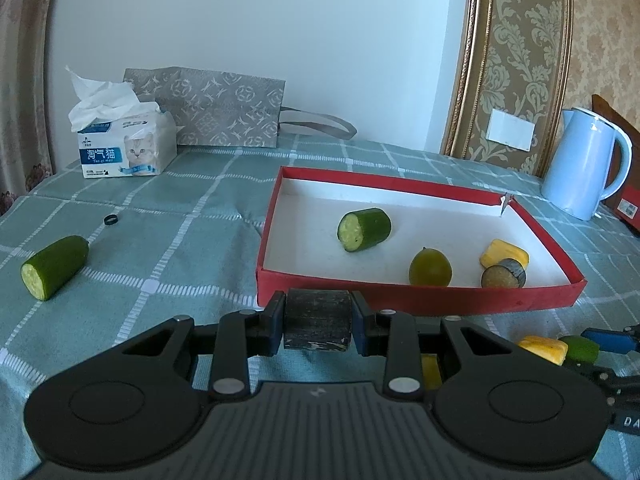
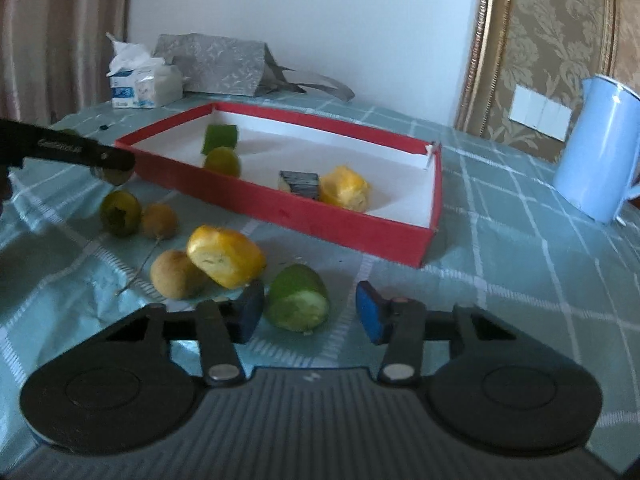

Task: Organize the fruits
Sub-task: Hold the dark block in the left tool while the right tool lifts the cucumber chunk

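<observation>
Green cucumber piece (image 1: 54, 267) lies alone at the left edge of the left wrist view, on the checked tablecloth (image 1: 168, 248), well apart from the red tray (image 1: 420, 298). At lower centre of that view, the left gripper (image 1: 318, 318) is pinched on a dark cylindrical chunk (image 1: 318, 316), held just short of the tray's near wall. Inside the tray lie a cucumber section (image 1: 365, 229), a green round fruit (image 1: 430, 267), a yellow piece (image 1: 505, 254) and a dark-skinned slice (image 1: 503, 274).

Risk, as judged: the chunk sits low against the near wall; advancing without lifting could push the tray or knock the chunk from the pads.

In the right wrist view, loose fruit lies left of centre: a dark green fruit (image 2: 120, 213), two brown fruits (image 2: 159, 221) (image 2: 178, 274) and a yellow corn-like piece (image 2: 226, 256). The right gripper (image 2: 310, 312) is spread wide, with a green cut piece (image 2: 298, 299) between its fingers, nearer the left pad (image 2: 250, 312). That pad also stands just beside the yellow piece, so closing off-centre could roll the green piece or nudge its neighbours.
</observation>
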### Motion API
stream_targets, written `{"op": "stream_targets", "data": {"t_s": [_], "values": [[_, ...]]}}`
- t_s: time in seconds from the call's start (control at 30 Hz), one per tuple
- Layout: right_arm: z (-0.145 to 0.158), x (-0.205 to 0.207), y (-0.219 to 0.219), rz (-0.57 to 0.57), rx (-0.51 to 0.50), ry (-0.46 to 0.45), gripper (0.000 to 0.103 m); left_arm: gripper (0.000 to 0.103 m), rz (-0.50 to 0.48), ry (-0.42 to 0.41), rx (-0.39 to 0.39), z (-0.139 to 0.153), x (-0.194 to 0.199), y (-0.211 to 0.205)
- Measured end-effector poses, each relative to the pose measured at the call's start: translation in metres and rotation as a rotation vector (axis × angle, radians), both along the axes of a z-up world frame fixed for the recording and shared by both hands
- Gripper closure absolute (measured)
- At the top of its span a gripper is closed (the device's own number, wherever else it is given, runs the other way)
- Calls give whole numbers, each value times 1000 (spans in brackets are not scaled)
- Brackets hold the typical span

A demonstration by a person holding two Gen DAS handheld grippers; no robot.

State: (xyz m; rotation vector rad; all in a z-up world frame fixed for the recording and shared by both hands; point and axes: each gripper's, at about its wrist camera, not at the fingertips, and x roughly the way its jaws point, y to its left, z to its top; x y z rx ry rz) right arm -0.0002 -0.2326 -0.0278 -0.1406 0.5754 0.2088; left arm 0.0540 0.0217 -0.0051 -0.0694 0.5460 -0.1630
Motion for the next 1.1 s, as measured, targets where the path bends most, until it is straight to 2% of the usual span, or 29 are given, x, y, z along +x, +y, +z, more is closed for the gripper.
{"op": "stream_targets", "data": {"t_s": [0.07, 0.1, 0.13, 0.67, 0.8, 1.1], "values": [[-1, 2, -4, -6, 22, 10, 57, 70, -3, 2, 0, 0, 0, 0], [-1, 2, -5, -11, 29, 10, 62, 70, -4, 2, 0, 0, 0, 0], [-1, 2, -6, -11, 35, 9, 72, 70, -4, 1, 0, 0, 0, -1], [1, 2, -9, -72, 67, -12, 72, 70, -8, 1, 12, 0, 0, -4], [2, 1, -10, -79, 73, -23, 72, 70, -16, -4, -2, 5, 1, -5], [3, 0, -12, -81, 81, -26, 72, 70, -33, -38, 22, 20, 8, -21]]}}
